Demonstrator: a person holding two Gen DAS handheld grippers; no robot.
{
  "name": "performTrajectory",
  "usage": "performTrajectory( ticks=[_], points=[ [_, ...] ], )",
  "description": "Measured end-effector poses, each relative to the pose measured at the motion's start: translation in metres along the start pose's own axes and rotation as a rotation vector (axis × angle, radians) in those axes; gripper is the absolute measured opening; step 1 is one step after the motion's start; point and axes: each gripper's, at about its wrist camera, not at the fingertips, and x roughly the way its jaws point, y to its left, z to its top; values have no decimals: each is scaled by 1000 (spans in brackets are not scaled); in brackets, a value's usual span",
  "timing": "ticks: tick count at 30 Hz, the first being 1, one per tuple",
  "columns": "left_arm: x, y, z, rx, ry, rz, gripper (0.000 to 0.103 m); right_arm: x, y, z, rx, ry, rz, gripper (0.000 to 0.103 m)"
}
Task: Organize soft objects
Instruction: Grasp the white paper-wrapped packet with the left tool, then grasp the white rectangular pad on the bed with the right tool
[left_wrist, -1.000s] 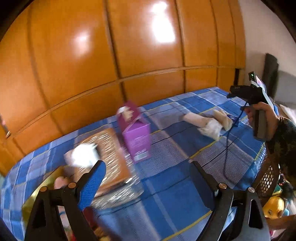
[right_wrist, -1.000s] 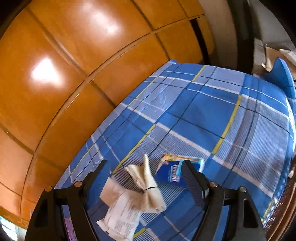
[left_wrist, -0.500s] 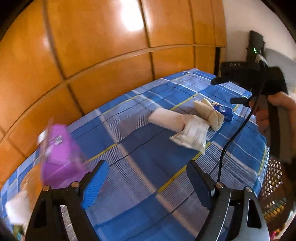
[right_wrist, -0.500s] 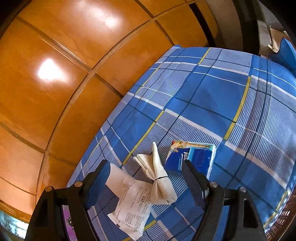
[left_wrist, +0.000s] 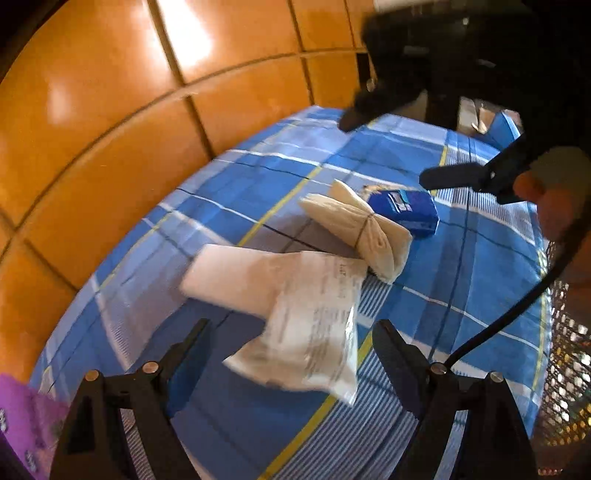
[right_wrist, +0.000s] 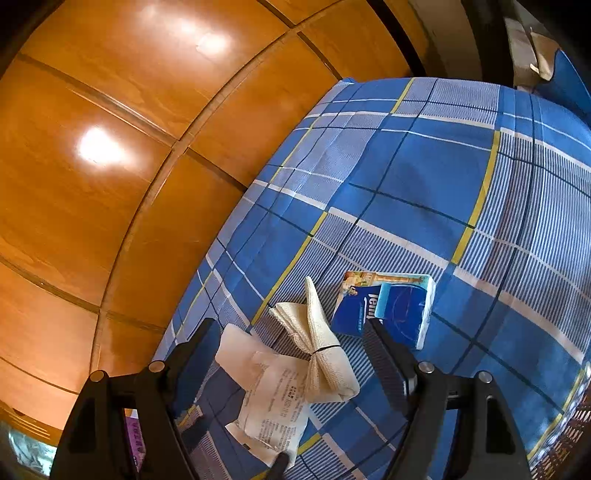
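Observation:
On the blue plaid bedspread (left_wrist: 258, 177) lie a white roll (left_wrist: 229, 277), a white printed packet (left_wrist: 314, 325), a cream cloth bundle tied with a band (left_wrist: 358, 225) and a blue tissue pack (left_wrist: 406, 208). My left gripper (left_wrist: 291, 350) is open, low over the packet, whose near end lies between the fingers without the pads pressing it. My right gripper (right_wrist: 291, 343) is open and hovers above the cream bundle (right_wrist: 325, 354), with the tissue pack (right_wrist: 391, 310) beside its right finger and the packet (right_wrist: 273, 413) below. The left wrist view shows the right gripper (left_wrist: 399, 147) held in a hand (left_wrist: 554, 192).
Glossy orange wooden panels (left_wrist: 110, 129) run along the bed's far side. A purple box (left_wrist: 22, 417) stands at the lower left. A mesh basket (left_wrist: 565, 369) sits off the bed's right edge. A black cable (left_wrist: 517, 314) hangs from the right gripper.
My left gripper swung right and down, away from the purple box and tray, to the white packet. The right gripper stayed over the cream bundle, tilting slightly.

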Motion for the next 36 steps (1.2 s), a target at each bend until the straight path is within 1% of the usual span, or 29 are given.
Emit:
performTrajectory(
  ticks=[3,5,6,7,8,9,10,11,13,16,19,21,22,25,28,30,33,34,35,36],
  points=[
    [18,-4,6,12,21,-6,87,1,-1,0,8,5,3,80],
    [27,-3,9,-2,27,-8,87,1,-1,0,9,7,3,80],
    [30,-3,10,-13,29,-8,85,1,-1,0,9,5,2,80],
    [33,-1,11,-36,36,-19,79,1,-1,0,8,3,-1,80],
    [36,1,11,-55,47,-47,60,1,-1,0,6,3,-3,81],
    [35,3,9,-82,51,-67,58,1,0,0,3,3,-1,80],
    [32,4,7,-90,40,-62,56,1,0,0,-1,3,1,80],
    [29,5,3,-98,35,-69,52,1,1,0,-11,0,-4,80],
    [19,14,-9,-138,34,-85,50,2,4,-1,-29,4,-6,80],
    [3,33,-37,-218,41,-76,50,6,9,-3,-59,18,-11,78],
    [-21,57,-76,-304,39,-32,50,11,16,-6,-102,46,-17,78],
    [-36,65,-100,-362,38,7,50,16,23,-10,-143,68,-27,78],
    [-42,68,-109,-380,34,21,50,19,26,-12,-164,83,-32,76],
    [-52,76,-132,-427,32,50,50,31,42,-23,-264,146,-60,75],
    [-51,85,-138,-462,34,47,51,47,64,-40,-409,229,-101,75],
    [-48,87,-139,-476,35,40,53,58,86,-52,-534,270,-127,75],
    [-44,92,-141,-492,25,35,55,79,123,-65,-727,299,-176,75],
    [-41,92,-139,-493,22,37,56,86,130,-69,-771,306,-191,75],
    [-41,92,-139,-492,21,42,57,100,138,-73,-830,311,-226,75],
    [-40,91,-139,-489,21,50,58,109,141,-75,-858,311,-253,75]
  ],
)
